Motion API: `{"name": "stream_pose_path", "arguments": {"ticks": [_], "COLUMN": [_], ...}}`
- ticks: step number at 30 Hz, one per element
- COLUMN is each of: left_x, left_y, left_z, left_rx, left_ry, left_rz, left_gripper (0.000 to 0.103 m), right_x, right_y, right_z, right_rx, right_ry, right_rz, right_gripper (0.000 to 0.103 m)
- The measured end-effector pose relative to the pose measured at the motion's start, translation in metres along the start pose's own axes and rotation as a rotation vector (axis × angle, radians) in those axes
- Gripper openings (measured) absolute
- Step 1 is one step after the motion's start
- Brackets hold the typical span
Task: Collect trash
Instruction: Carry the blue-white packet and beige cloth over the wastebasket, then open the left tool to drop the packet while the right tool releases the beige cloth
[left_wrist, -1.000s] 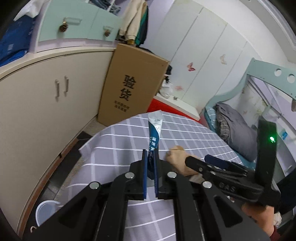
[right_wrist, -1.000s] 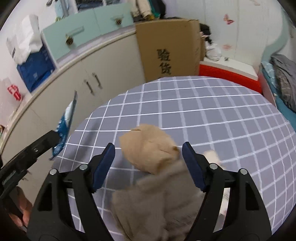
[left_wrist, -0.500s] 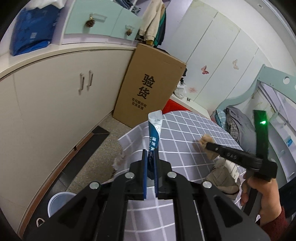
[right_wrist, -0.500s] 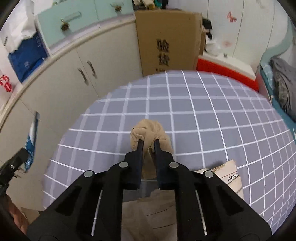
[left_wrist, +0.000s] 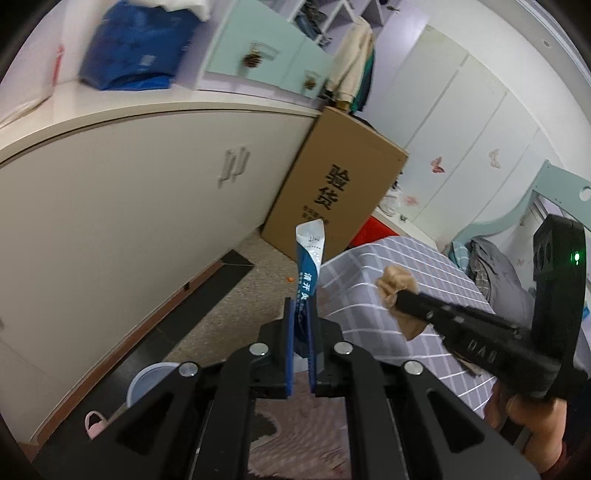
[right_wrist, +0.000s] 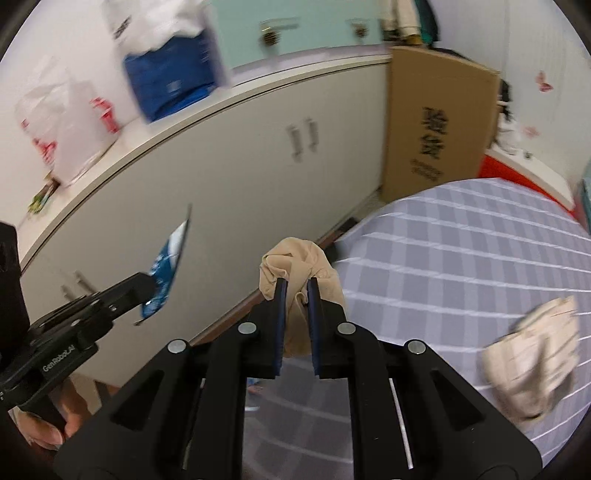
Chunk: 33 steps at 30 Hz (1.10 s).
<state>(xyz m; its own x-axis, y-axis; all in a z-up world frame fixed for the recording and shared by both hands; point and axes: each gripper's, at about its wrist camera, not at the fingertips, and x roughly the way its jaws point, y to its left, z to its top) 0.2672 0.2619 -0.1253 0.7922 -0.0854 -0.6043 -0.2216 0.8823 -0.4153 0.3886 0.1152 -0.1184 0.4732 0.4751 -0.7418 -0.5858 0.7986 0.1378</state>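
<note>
My left gripper (left_wrist: 300, 306) is shut on a blue and white sachet wrapper (left_wrist: 309, 258) that sticks up past its tips, held over the floor beside the table. My right gripper (right_wrist: 297, 284) is shut on a crumpled tan stocking-like cloth (right_wrist: 295, 260), lifted near the table's left edge. The left wrist view shows the right gripper (left_wrist: 400, 297) with that tan cloth (left_wrist: 397, 282) at its tips. In the right wrist view the left gripper (right_wrist: 149, 284) carries the wrapper (right_wrist: 168, 264) at the left. A crumpled cream paper piece (right_wrist: 532, 354) lies on the checked tablecloth (right_wrist: 461, 251).
A pale bucket (left_wrist: 147, 380) with a pink handle stands on the floor below my left gripper. A long cream cabinet (left_wrist: 110, 206) runs along the left wall, a tall cardboard box (left_wrist: 332, 188) leans at its end. A bed (left_wrist: 491, 269) lies behind the table.
My right gripper closed on the tan cloth and lifted it leftward off the table. My left gripper swung left with the wrapper, out past the table edge and over the floor.
</note>
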Motion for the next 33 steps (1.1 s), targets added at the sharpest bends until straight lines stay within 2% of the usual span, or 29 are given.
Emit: {"name": "stream_pose_path", "arguments": {"ticks": [7,13,17,22,30,32,33], "left_x": [-0.022,-0.017,0.001,0.032,0.066,0.068,0.070], "left_y": [0.053,0.093,0.117,0.141,0.147,0.147,0.148], "left_z": [-0.019,-0.040,-0.061,-0.085,-0.102,-0.103,-0.103], "left_rx": [-0.061,-0.120,-0.158,-0.197,-0.182,-0.181,-0.182], "left_ry": [0.020,0.064,0.121,0.206,0.278,0.273,0.276], "left_rz": [0.074,0.124,0.162,0.208,0.252,0.261,0.262], "left_gripper": [0.006,0.006,0.006,0.006,0.006,0.008,0.015], "right_x": [0.029,0.062,0.081,0.108,0.143,0.149,0.150], "right_y": [0.078,0.112,0.114,0.110,0.105,0.101,0.098], "right_z": [-0.025,-0.051,-0.067,-0.087,-0.117,-0.119,-0.120], "right_rx": [-0.066,-0.097,-0.084,-0.064,-0.013,0.005,0.010], "right_ry": [0.064,0.128,0.171,0.215,0.228,0.239,0.241], "right_rz": [0.094,0.120,0.136,0.115,0.068,0.068,0.063], "right_gripper": [0.012,0.012,0.012,0.012,0.012,0.012,0.012]}}
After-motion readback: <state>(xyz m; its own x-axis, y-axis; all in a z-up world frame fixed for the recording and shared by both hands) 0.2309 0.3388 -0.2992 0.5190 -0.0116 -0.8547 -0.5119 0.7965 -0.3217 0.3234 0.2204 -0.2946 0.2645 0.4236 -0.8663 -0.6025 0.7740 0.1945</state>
